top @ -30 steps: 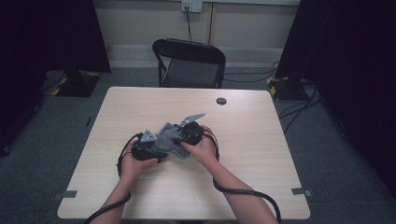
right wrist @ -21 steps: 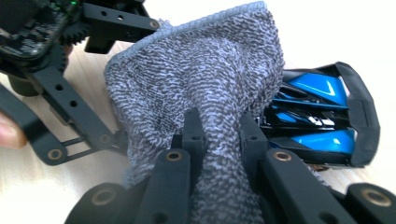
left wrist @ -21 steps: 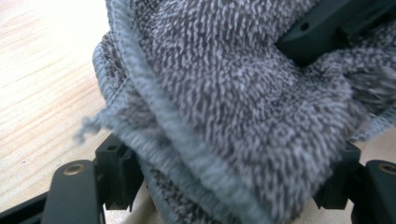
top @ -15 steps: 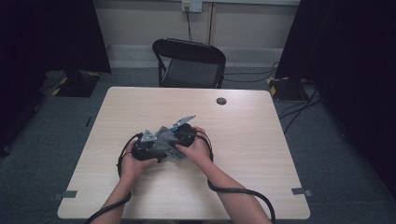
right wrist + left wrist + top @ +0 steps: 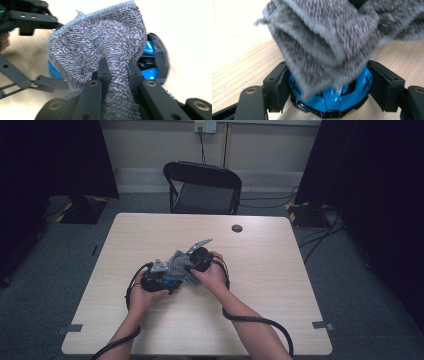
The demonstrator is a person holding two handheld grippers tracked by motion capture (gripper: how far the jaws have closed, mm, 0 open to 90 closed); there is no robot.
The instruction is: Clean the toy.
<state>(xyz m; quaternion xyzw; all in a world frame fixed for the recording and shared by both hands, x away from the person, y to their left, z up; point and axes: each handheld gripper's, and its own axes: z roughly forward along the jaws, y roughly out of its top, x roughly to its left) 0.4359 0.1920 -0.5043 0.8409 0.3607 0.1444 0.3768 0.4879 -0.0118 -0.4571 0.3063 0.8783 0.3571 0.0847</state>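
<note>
Pale wood-grain table (image 5: 280, 285) stands in a dim room with a black folding chair (image 5: 202, 187) pushed up at its far side and a small dark round disc (image 5: 237, 228) lying near the far edge. Near the middle of the tabletop, toward the person's side, both hands meet over one small cluster of things. The left gripper (image 5: 155, 280) has its two black jaws set on either side of a glossy blue and black object (image 5: 332, 96), the pads pressing its flanks, so it is clamped on that object. A grey terry cloth (image 5: 100, 50) is draped over the top of the blue object, hiding most of it in the left gripper view. The right gripper (image 5: 200, 260) sits just beside the left one, jaws pinched tight on a bunched fold of the cloth, which spreads out past the fingertips against the blue shell. Black cables trail from both grippers back along the forearms.
</note>
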